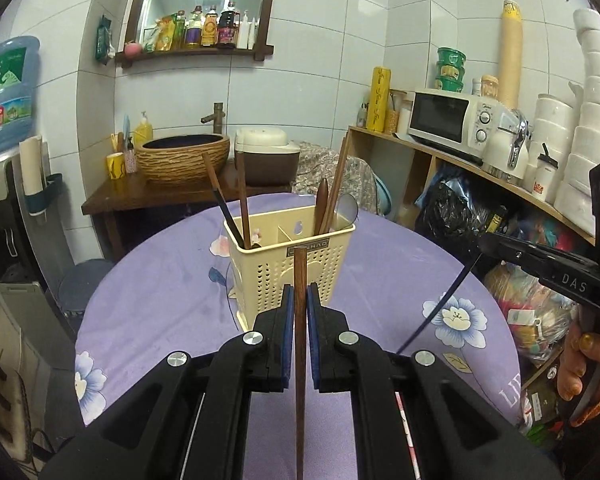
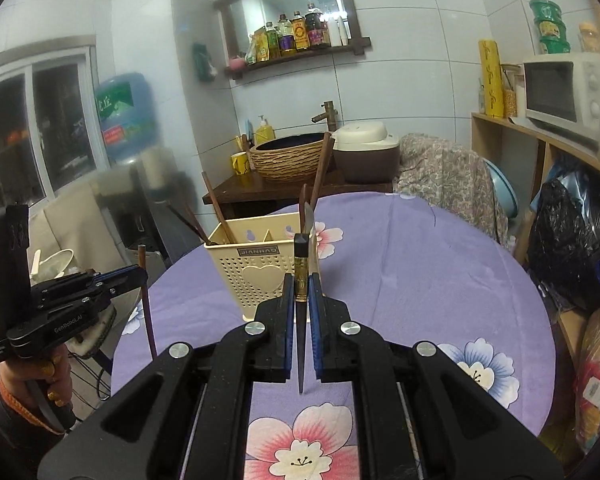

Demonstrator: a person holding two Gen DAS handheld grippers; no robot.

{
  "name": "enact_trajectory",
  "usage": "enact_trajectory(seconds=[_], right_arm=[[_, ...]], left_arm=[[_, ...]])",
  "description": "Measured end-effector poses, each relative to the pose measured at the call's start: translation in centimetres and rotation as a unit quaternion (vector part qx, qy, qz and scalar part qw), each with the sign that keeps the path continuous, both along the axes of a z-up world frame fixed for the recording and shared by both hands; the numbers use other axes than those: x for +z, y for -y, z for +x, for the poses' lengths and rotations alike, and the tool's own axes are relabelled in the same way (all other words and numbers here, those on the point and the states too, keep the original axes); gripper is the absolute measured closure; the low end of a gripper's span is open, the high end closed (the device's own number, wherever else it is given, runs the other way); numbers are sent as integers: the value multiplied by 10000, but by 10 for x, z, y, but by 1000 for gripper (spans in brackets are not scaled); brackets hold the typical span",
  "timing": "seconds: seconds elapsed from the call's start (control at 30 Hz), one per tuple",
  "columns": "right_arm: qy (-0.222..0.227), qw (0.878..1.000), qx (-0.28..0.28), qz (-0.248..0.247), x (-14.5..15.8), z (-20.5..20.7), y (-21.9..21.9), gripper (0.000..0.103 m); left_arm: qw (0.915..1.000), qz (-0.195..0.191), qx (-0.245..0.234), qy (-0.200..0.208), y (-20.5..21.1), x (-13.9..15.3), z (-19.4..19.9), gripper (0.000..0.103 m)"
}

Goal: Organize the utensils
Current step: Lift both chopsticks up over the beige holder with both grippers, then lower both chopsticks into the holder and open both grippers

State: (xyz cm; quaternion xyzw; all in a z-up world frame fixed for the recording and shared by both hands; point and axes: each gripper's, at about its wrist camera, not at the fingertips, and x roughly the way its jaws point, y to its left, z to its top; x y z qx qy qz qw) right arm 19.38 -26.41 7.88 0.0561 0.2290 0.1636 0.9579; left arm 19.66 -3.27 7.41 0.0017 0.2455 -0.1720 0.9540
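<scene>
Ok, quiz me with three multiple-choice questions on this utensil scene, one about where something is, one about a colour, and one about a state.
1. Where does the cream utensil holder stand?
A. on the purple flowered tablecloth
B. on the wooden shelf by the microwave
C. in the wicker basin

2. What colour is the chopstick in the left gripper?
A. white
B. reddish brown
C. green

3. How does the right gripper stand?
A. wide open and empty
B. out of view
C. shut on a dark chopstick

Answers:
1. A, its base sits on the purple cloth in both wrist views.
2. B, the stick between the blue pads is wood-toned brown.
3. C, the pads close on a dark tapered stick with a gold band.
</scene>
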Motion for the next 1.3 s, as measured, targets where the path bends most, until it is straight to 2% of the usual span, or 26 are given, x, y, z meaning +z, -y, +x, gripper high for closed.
enact_trajectory(seconds=[0.1,0.23,0.37,0.47,0.57,0.7,0.8,0.93,0.97,1.03,1.13,1.23,1.3], right_arm=[[39,10000,39,-25,7,6,-4,95],[108,9998,87,-156,25,13,-9,95],[183,9993,236,-222,55,22,-16,95],[414,9986,250,-227,91,33,-23,95],[694,9971,241,-188,127,45,-32,95],[1061,9942,38,-188,163,69,-46,95],[1109,9936,-100,-176,163,87,-54,95],[1005,9942,-272,-286,132,112,-65,95],[905,9952,-258,-277,122,117,-66,95],[699,9968,-240,-291,102,127,-70,95],[496,9979,-192,-359,75,134,-72,95],[348,9986,-160,-363,55,137,-73,95],[241,9988,-143,-401,44,140,-73,95]], left_arm=[[9999,-96,-52,-50,-1,4,6,95],[9997,-188,-96,104,-5,25,7,95],[9987,-334,-187,348,-9,64,17,95],[9970,-490,-195,569,-11,101,27,95],[9937,-610,-71,940,-12,142,36,95],[9875,-763,287,1352,-10,177,62,95],[9853,-786,538,1417,-6,175,85,95],[9845,-533,622,1550,3,153,108,95],[9865,-348,580,1493,7,143,115,95],[9893,-232,513,1347,5,129,123,95],[9939,-270,375,1001,-8,106,132,95],[9957,-134,402,828,-18,89,139,95],[9983,-113,212,534,-23,76,146,95]])
